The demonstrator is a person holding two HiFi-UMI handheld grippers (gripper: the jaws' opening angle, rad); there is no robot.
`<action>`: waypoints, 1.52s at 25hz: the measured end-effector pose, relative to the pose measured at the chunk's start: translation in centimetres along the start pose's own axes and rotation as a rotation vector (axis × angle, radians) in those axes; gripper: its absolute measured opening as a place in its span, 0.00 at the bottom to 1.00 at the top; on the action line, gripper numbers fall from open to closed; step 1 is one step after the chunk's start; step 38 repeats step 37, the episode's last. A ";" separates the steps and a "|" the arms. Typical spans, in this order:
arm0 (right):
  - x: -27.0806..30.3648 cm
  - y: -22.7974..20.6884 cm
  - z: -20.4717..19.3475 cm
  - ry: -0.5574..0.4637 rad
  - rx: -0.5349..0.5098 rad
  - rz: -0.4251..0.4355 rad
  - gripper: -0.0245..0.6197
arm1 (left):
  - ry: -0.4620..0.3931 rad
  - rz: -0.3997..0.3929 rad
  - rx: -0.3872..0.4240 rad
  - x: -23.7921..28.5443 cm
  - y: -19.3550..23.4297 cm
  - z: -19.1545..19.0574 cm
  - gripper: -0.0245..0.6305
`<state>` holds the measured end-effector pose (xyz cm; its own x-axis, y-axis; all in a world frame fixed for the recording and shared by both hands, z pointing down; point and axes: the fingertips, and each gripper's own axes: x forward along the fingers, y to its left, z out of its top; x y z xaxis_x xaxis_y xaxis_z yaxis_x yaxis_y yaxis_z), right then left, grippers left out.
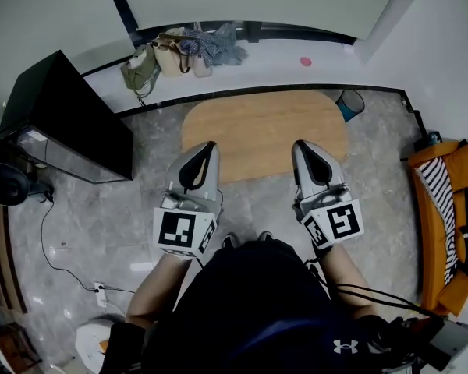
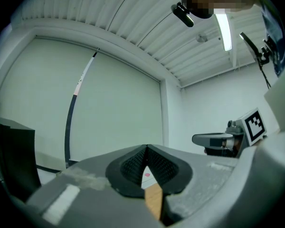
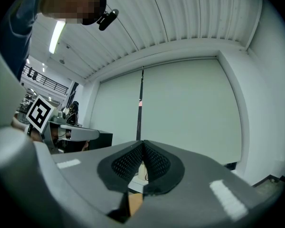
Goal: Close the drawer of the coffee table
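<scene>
Flanking the coffee table (image 1: 265,131) stand a black cabinet (image 1: 62,115) and orange sofa (image 1: 444,224).

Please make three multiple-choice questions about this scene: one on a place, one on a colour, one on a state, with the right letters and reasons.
1. Where is the teal bin? A) at the far right corner of the coffee table B) on top of it C) at its near left corner
2. What colour is the sofa? A) grey B) orange C) green
3. The left gripper and right gripper are: A) both open B) one open C) both shut, empty
Answers: 1 A, seen in the head view; 2 B, its cover is orange; 3 C, each gripper view shows the jaws together, nothing between.
</scene>
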<state>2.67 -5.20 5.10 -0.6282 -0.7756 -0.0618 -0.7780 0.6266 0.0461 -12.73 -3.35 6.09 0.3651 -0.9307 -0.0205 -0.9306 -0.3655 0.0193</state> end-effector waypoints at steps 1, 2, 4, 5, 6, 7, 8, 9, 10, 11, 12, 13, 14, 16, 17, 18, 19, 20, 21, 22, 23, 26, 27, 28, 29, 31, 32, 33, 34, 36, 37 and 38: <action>-0.1 0.0 0.0 -0.001 0.001 -0.002 0.04 | 0.000 0.000 0.001 0.0 0.0 0.0 0.04; -0.2 -0.1 0.1 -0.003 0.002 -0.004 0.04 | -0.002 -0.002 0.003 0.0 0.0 0.1 0.04; -0.2 -0.2 0.3 -0.007 0.001 -0.008 0.04 | -0.006 -0.008 0.008 0.1 -0.1 0.2 0.04; -0.1 -0.2 0.3 -0.008 0.002 -0.009 0.04 | -0.007 -0.011 0.009 0.2 -0.1 0.2 0.04; -0.1 -0.2 0.3 -0.007 0.003 -0.010 0.04 | -0.007 -0.012 0.009 0.2 0.0 0.2 0.04; -0.1 -0.1 0.3 -0.006 0.005 -0.010 0.04 | -0.005 -0.011 0.007 0.1 0.0 0.2 0.04; -0.2 -0.1 0.3 -0.004 0.007 -0.009 0.04 | -0.002 -0.008 0.005 0.1 -0.1 0.2 0.04; -0.3 -0.1 0.3 -0.003 0.008 -0.007 0.04 | 0.000 -0.007 0.005 0.0 -0.2 0.1 0.04; -0.4 -0.1 0.2 -0.003 0.009 -0.005 0.04 | 0.002 -0.007 0.007 0.0 -0.3 0.1 0.04; -0.4 -0.1 0.2 -0.003 0.010 -0.003 0.04 | 0.003 -0.010 0.010 0.0 -0.4 0.0 0.04; -0.5 0.0 0.1 -0.003 0.011 -0.002 0.04 | 0.004 -0.011 0.012 0.0 -0.5 -0.1 0.04; -0.5 0.0 0.0 -0.003 0.012 0.000 0.04 | 0.006 -0.009 0.012 0.0 -0.5 -0.2 0.04; -0.5 0.0 0.0 -0.003 0.012 0.001 0.04 | 0.008 -0.006 0.011 0.0 -0.4 -0.3 0.04; -0.5 0.1 0.0 -0.003 0.014 0.002 0.04 | 0.012 0.000 0.008 -0.1 -0.3 -0.3 0.04; -0.5 0.1 0.0 -0.001 0.016 0.003 0.04 | 0.013 0.000 0.008 -0.2 -0.4 -0.4 0.04; -0.6 0.1 -0.1 0.000 0.017 0.003 0.04 | 0.015 -0.002 0.010 -0.2 -0.4 -0.4 0.04; -0.6 0.1 -0.2 0.001 0.018 0.003 0.04 | 0.015 -0.004 0.012 -0.2 -0.5 -0.5 0.04; -0.7 0.1 -0.2 0.001 0.019 0.004 0.04 | 0.015 -0.005 0.013 -0.2 -0.5 -0.5 0.04; -0.7 0.1 -0.3 0.001 0.020 0.004 0.04 | 0.016 -0.005 0.011 -0.2 -0.6 -0.6 0.04; -0.7 0.0 -0.3 0.001 0.020 0.004 0.04 | 0.018 -0.002 0.008 -0.2 -0.5 -0.7 0.04; -0.7 0.1 -0.3 0.000 0.020 0.004 0.04 | 0.021 0.002 0.005 -0.2 -0.5 -0.8 0.04; -0.7 0.0 -0.4 0.003 0.021 0.004 0.04 | 0.021 0.004 0.001 -0.2 -0.5 -0.9 0.04; -0.7 0.0 -0.4 0.004 0.022 0.004 0.04 | 0.020 0.003 0.001 -0.2 -0.5 -0.9 0.04; -0.8 -0.1 -0.4 0.005 0.022 0.003 0.04 | 0.020 0.000 0.002 -0.1 -0.6 -0.9 0.04; -0.8 -0.1 -0.4 0.006 0.023 0.003 0.04 | 0.020 -0.002 0.003 -0.1 -0.6 -0.9 0.04; -0.8 -0.1 -0.4 0.006 0.023 0.004 0.04 | 0.023 -0.001 0.003 -0.1 -0.7 -0.9 0.04; -0.9 0.0 -0.4 0.007 0.022 0.004 0.04 | 0.023 -0.001 0.003 -0.1 -0.7 -1.0 0.04; -0.9 0.0 -0.4 0.007 0.022 0.005 0.04 | 0.024 -0.001 0.003 -0.2 -0.7 -1.0 0.04; -0.9 0.0 -0.5 0.007 0.023 0.006 0.04 | 0.024 -0.001 0.003 -0.2 -0.7 -1.0 0.04; -0.8 0.1 -0.5 0.008 0.023 0.007 0.04 | 0.025 0.001 0.002 -0.2 -0.6 -1.0 0.04; -0.8 0.2 -0.5 0.009 0.024 0.007 0.04 | 0.025 0.002 0.001 -0.3 -0.6 -1.1 0.04; -0.8 0.2 -0.5 0.009 0.024 0.007 0.04 | 0.025 0.002 0.001 -0.3 -0.6 -1.1 0.04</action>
